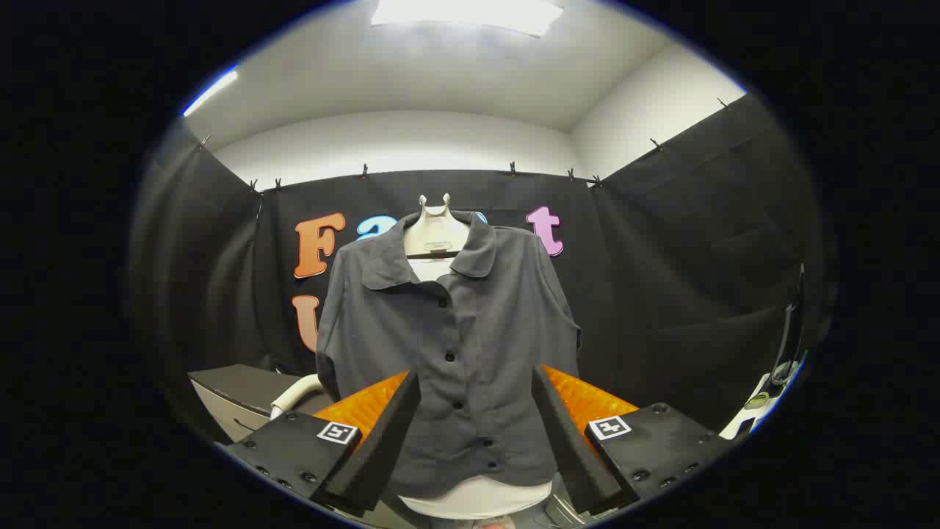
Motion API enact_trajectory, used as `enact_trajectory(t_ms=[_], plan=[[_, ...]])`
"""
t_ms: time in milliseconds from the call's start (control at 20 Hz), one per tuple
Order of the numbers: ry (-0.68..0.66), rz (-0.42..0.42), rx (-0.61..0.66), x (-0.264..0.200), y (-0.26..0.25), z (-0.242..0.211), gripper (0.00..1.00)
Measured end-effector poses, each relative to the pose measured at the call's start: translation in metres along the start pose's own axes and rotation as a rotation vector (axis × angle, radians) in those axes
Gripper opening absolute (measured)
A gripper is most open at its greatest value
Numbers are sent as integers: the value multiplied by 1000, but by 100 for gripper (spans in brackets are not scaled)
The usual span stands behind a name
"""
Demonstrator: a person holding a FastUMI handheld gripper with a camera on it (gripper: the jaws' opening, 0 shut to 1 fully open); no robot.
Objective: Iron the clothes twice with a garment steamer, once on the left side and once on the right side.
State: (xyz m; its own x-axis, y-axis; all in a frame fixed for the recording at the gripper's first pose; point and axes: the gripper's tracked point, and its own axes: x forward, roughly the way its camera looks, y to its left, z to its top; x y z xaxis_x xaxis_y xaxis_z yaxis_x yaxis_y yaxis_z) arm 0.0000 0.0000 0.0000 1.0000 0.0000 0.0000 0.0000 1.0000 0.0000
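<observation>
Shirt (470,345) hangs upright, front facing gripper (476,433), fingers apart.

A dark grey shirt (448,345) with black buttons (449,356) hangs on a cream-white hanger (436,228), over a white form (477,498) showing below its hem. Behind it, plain black cloth (661,279) lines the booth beneath white walls (396,139). A white hose (294,395) curves beside a grey box (239,393).

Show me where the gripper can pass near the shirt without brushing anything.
The gripper is open, with nothing between its fingers. Free room lies on each side of the dark shirt, between its sleeves and the black cloth wall. It is crowded low beside one sleeve, around the white hose and grey table.
</observation>
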Motion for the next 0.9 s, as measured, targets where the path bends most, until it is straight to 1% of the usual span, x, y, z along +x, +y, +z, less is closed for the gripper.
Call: enact_trajectory(t_ms=[900], plan=[[15, 27, -4, 3, 21, -8, 98]])
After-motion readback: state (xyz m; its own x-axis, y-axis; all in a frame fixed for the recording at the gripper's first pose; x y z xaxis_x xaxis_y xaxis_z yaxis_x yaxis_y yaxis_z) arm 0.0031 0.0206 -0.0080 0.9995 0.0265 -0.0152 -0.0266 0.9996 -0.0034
